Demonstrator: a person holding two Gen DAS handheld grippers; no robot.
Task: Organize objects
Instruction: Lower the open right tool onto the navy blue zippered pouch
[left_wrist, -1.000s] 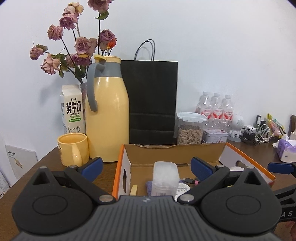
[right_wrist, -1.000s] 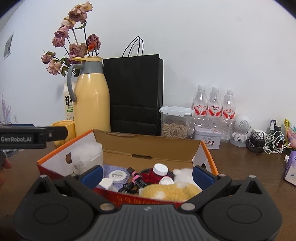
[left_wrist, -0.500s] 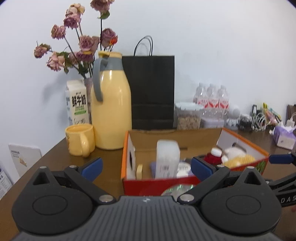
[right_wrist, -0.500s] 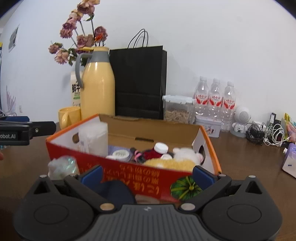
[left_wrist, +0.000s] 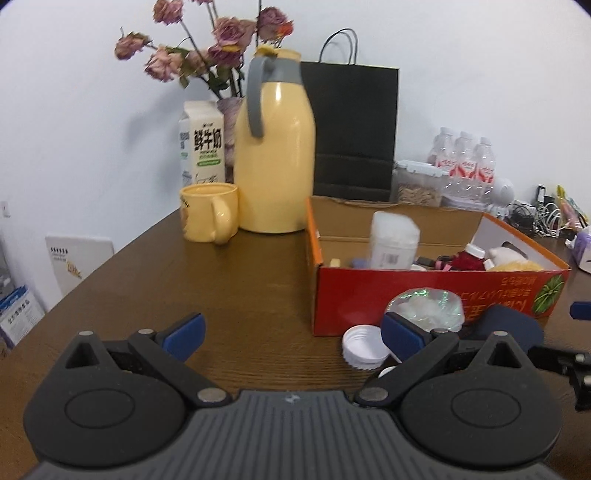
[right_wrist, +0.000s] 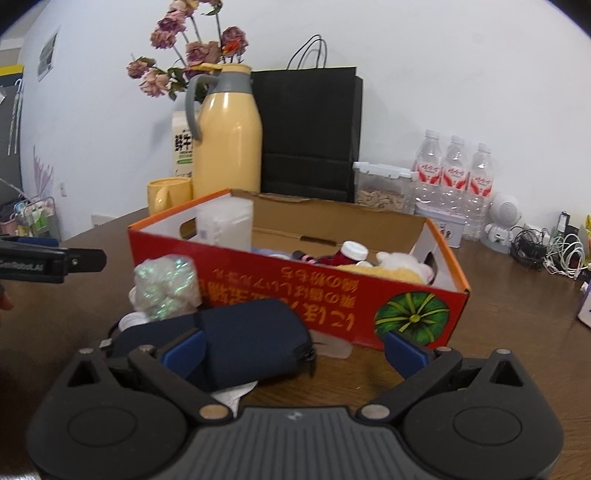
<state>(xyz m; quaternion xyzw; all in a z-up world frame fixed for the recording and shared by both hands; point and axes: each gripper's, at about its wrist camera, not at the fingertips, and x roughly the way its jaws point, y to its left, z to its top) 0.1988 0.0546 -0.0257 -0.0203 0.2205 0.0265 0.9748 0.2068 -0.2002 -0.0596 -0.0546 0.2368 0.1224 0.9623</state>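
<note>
A red and orange cardboard box (left_wrist: 424, 284) (right_wrist: 295, 280) stands on the brown table and holds a white plastic container (left_wrist: 393, 240) (right_wrist: 225, 225), a red bottle with a white cap (right_wrist: 347, 254), a plush toy (right_wrist: 399, 264) and small items. In front of it lie a navy pouch (right_wrist: 243, 332) (left_wrist: 506, 325), a shiny crumpled bag (right_wrist: 166, 288) (left_wrist: 424, 306) and a white lid (left_wrist: 364, 345). My left gripper (left_wrist: 291, 332) is open and empty, left of these. My right gripper (right_wrist: 293, 349) is open and empty, just above the pouch.
A yellow thermos (left_wrist: 273, 162), yellow mug (left_wrist: 208, 212), milk carton (left_wrist: 201, 144), dried roses (left_wrist: 207, 48) and black paper bag (left_wrist: 354, 129) stand behind the box. Water bottles (right_wrist: 454, 181), a snack container (right_wrist: 384, 188), a tin and cables (right_wrist: 554, 251) are at the right.
Both grippers have pulled back from over the box and dropped lower. The box front, the pouch, the shiny bag and the white lid have come into view.
</note>
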